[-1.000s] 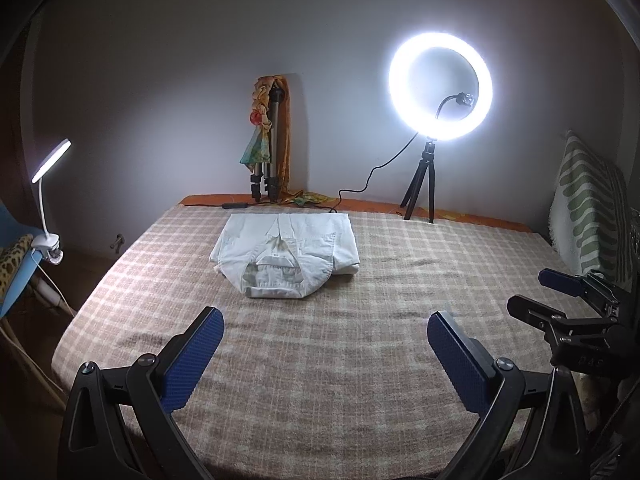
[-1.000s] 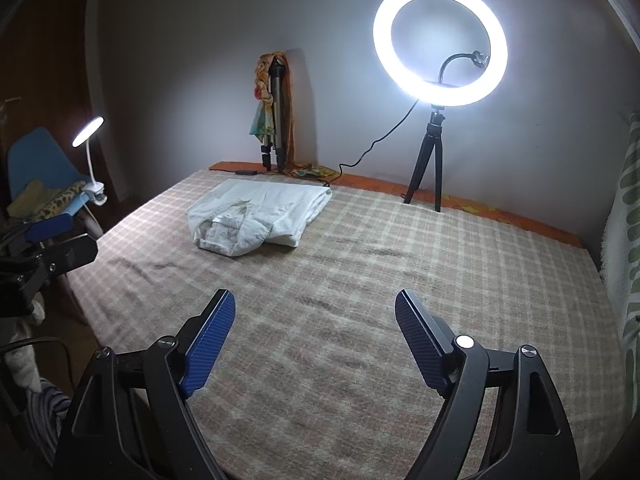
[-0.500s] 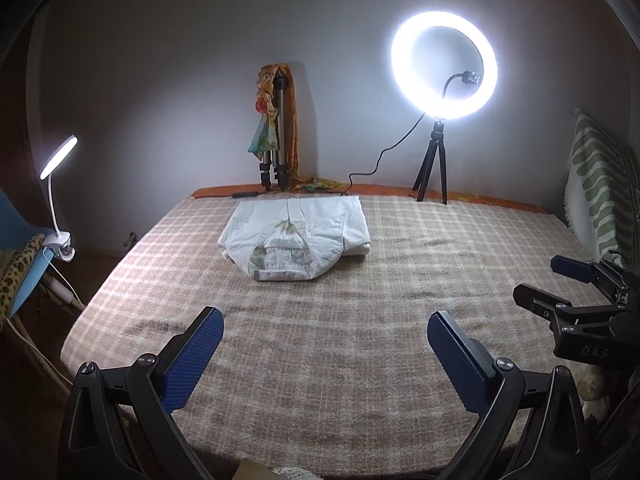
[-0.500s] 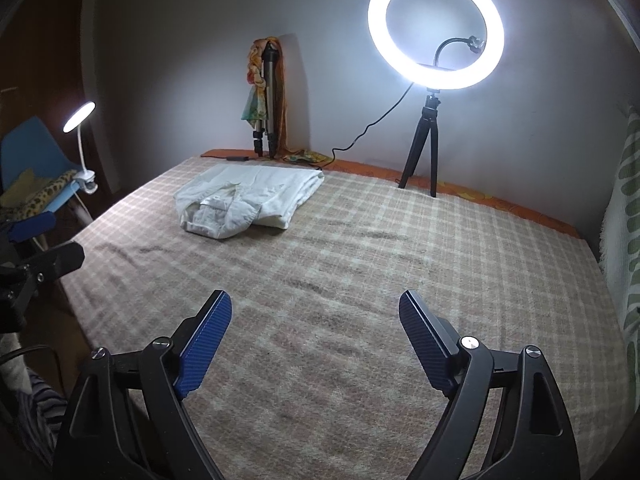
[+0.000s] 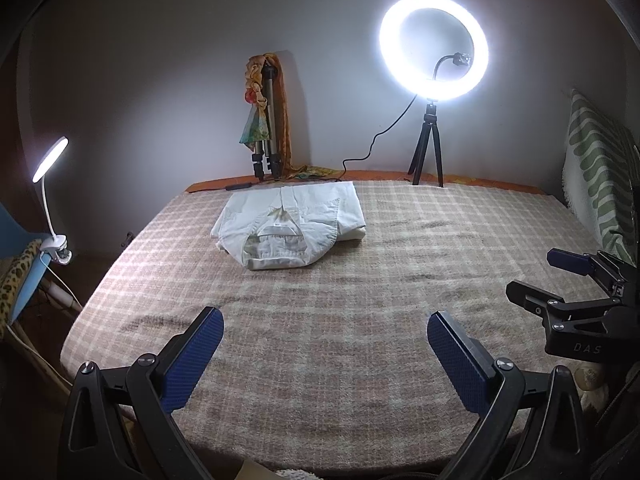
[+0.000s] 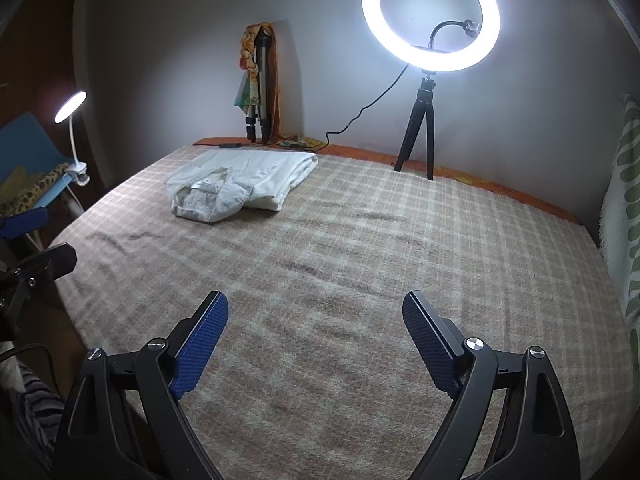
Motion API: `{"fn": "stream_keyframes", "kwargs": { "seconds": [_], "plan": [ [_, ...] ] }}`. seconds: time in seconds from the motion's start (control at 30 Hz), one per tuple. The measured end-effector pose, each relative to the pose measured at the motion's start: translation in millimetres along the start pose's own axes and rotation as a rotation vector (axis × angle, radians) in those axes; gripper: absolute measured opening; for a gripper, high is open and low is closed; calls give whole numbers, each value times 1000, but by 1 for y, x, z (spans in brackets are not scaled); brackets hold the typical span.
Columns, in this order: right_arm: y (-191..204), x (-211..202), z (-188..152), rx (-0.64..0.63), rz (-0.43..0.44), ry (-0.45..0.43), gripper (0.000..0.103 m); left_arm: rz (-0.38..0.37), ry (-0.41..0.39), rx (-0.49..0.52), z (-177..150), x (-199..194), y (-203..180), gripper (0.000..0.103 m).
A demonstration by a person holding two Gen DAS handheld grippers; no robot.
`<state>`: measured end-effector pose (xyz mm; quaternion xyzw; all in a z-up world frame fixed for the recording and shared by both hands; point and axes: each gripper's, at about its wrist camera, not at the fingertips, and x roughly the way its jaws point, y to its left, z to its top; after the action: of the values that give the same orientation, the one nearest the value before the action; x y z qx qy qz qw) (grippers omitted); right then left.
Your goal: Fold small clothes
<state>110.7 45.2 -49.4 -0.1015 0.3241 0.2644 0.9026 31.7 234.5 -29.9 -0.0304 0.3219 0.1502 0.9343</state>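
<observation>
Both grippers held low over the near edge of the bed, jaws spread, nothing in them.

The left gripper (image 5: 324,344) and right gripper (image 6: 316,330) tilt down over bare checked blanket (image 5: 360,320); the right's jaws have just been widening, with nothing between them. The folded white garment (image 5: 290,226) lies centre-left near the far edge, well apart from both. A ring light (image 5: 434,46) stands upper right; open blanket fills the middle.

White letters "DAS" on the right tool (image 5: 532,276), garment tag unreadable
</observation>
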Motion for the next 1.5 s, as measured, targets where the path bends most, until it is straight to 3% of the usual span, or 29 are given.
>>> {"fn": "stream_keyframes", "kwargs": {
  "seconds": [1.5],
  "plan": [
    [6,-4,0,-32,1,-15,89,-6,-5,-4,2,-1,-2,103]
  ]
}}
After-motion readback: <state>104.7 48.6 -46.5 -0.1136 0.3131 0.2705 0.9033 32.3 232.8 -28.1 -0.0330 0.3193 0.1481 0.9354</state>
